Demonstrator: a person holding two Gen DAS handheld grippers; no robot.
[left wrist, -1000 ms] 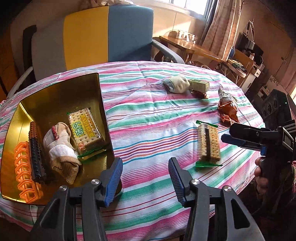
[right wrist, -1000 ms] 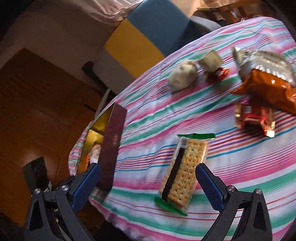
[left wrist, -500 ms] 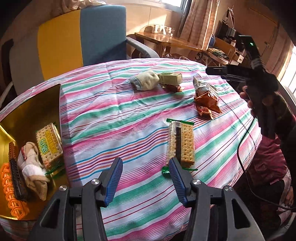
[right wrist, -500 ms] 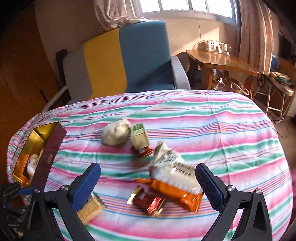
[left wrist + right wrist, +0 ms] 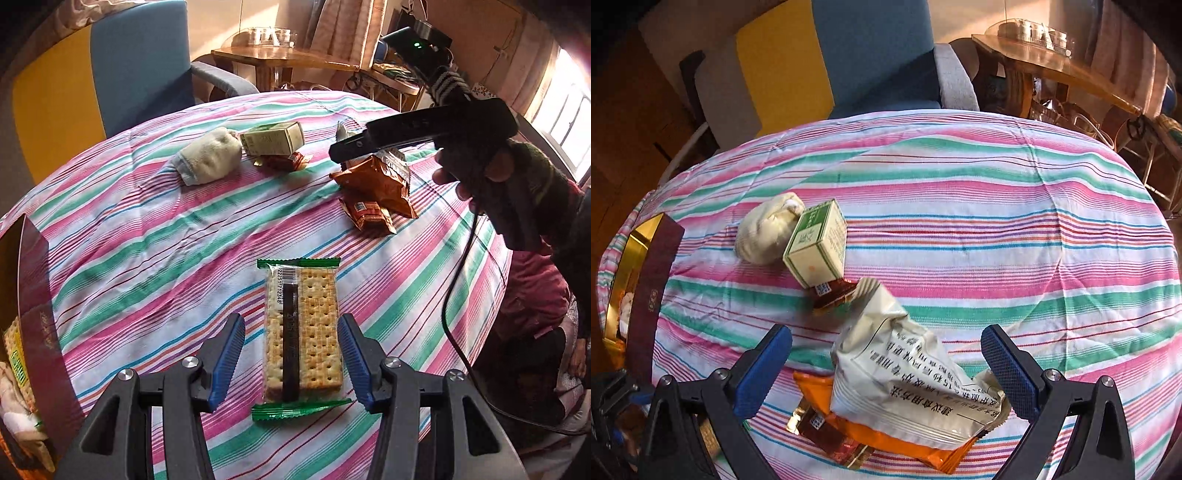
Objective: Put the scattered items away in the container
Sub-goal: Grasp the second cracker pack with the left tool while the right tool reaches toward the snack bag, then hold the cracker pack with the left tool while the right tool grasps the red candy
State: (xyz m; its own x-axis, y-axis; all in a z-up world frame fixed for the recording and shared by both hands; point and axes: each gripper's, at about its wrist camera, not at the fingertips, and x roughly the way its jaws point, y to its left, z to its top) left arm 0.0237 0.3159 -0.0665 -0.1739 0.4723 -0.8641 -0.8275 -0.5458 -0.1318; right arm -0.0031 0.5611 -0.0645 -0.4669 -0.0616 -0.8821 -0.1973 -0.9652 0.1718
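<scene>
Container [image 5: 35, 295] at the counter's left edge already holds crackers and a sock; still out: cracker pack [image 5: 303, 332] between the left gripper's [image 5: 291, 358] wide fingers, orange pouch [image 5: 905, 398] between the right gripper's [image 5: 886, 373] wide fingers, sock [image 5: 764, 232], box [image 5: 816, 247].

Left tool [image 5: 291, 360] straddles the cracker pack [image 5: 302, 334], pads apart

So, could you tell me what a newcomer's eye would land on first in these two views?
Probably the striped tablecloth, loud in pink and green across the whole table. Next, the cracker packet lying between the open pads of the left gripper, and the orange-and-white snack bag between the wide-open pads of the right gripper. Behind the table stands a yellow-and-blue armchair.
</scene>
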